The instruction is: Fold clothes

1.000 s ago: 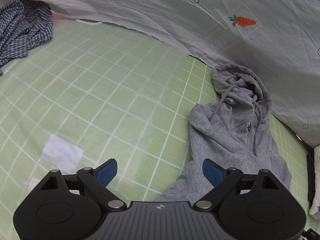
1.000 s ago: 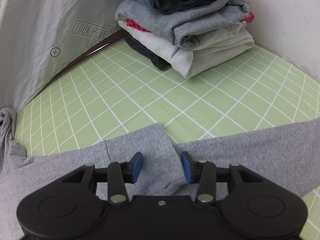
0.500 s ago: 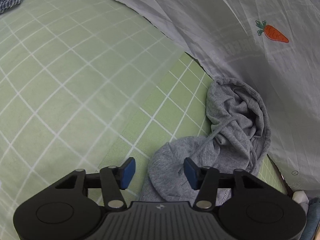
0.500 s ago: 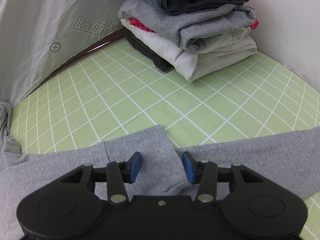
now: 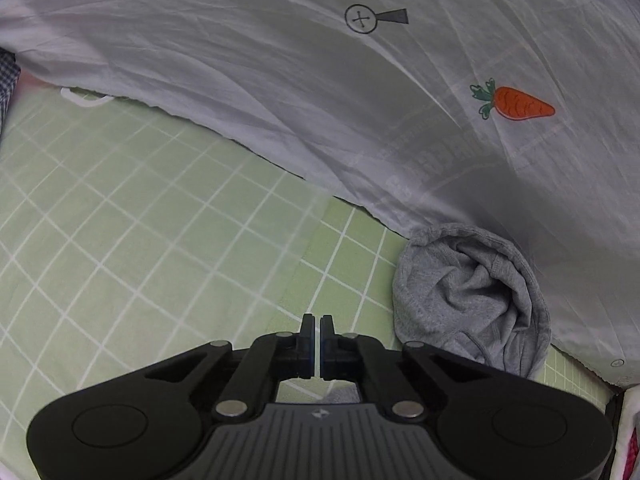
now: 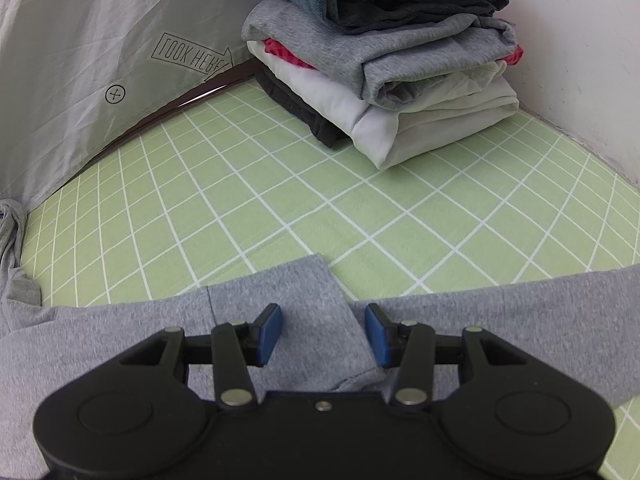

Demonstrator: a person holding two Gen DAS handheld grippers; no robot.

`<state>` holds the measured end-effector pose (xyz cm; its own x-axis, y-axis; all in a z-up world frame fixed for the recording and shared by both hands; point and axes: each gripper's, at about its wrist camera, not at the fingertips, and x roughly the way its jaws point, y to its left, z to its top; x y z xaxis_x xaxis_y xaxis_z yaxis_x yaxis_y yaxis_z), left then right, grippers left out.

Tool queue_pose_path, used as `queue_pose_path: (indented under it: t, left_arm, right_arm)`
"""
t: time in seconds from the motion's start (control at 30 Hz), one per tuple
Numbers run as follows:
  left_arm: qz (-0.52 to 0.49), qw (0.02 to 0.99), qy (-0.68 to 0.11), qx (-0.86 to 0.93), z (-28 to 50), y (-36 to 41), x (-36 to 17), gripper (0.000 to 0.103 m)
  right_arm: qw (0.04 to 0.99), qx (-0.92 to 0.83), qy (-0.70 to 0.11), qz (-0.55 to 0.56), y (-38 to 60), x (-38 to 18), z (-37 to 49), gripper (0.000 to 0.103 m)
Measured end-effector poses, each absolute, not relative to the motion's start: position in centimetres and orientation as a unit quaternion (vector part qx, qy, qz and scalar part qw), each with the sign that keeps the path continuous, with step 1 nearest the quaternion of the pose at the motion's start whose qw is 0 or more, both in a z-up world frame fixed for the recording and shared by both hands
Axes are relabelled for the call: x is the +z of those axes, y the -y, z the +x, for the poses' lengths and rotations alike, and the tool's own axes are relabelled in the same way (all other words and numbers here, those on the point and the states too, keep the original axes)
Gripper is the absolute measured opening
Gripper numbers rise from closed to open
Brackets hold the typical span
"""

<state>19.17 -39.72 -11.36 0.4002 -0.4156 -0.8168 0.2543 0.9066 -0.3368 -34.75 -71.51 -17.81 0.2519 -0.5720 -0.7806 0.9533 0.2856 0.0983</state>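
Left gripper [image 5: 316,344] jaws have just been closing, nearly clenched, nothing visibly between them; hood [image 5: 472,300] sits at 2 o'clock, apart. Risk: it lifts nothing. Right gripper [image 6: 323,334] released, straddling the hoodie [image 6: 280,344] sleeve cuff; closing could bunch both layers. Folded stack [image 6: 380,72] at 12.

Green grid-patterned sheet [image 5: 168,216] spread underneath. Behind it, rumpled white cloth [image 5: 280,80] printed with an orange carrot [image 5: 520,103] and a magnifier symbol [image 5: 374,19]; in the right wrist view, a "LOOK HERE" arrow [image 6: 192,58]. White wall [image 6: 592,52] at right.
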Motion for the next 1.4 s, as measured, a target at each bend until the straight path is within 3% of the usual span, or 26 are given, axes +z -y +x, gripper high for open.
queue_pose_path:
  t: [0.07,0.33,0.5,1.13,1.4]
  left_arm:
    - [-0.049,0.826,-0.517,-0.22,17.6,39.6,-11.6,0.026]
    - [0.022,0.786,-0.552,-0.279,10.7,38.3,-15.2,0.026]
    - [0.054,0.793,-0.524,-0.307,9.7,39.1,-15.8,0.025]
    - [-0.101,0.781,-0.537,-0.304,18.6,41.2,-17.2,0.015]
    - [-0.129,0.828,-0.479,-0.262,20.1,39.5,-13.2,0.014]
  right_arm:
    - [0.734,-0.52,-0.321,0.295,71.5,-17.8,-34.8,0.047]
    - [0.735,-0.521,-0.32,0.293,71.4,-17.9,-34.7,0.047]
    - [0.736,-0.519,-0.322,0.291,71.5,-17.9,-34.8,0.047]
    - [0.746,-0.513,-0.32,0.28,71.2,-18.0,-35.0,0.047]
    - [0.745,-0.51,-0.324,0.282,71.2,-17.8,-35.0,0.048]
